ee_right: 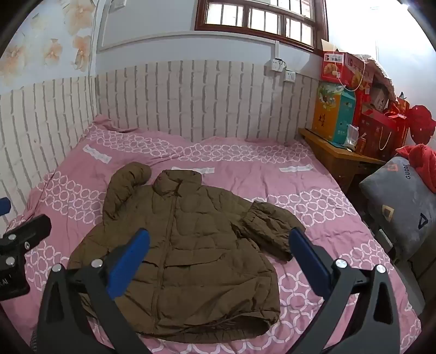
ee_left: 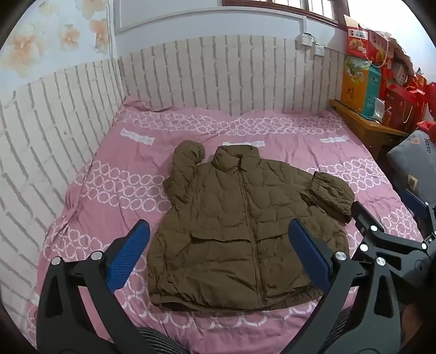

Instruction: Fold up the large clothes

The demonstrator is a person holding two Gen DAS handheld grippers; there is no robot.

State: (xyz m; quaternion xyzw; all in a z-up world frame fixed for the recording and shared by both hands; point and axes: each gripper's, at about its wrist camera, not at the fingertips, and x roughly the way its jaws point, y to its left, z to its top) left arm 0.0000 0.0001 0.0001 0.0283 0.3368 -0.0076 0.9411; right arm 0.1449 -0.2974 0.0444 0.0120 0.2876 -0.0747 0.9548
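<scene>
Now, brown jacket flat mid-bed, pink margins all round, both claws, left claw, right claw, wide, empty.

We're standing in a home bedroom: a bed is filling the corner under a pink patterned cover, floral wallpaper is showing beside the window, and gift boxes are piling up on the nightstand.
</scene>
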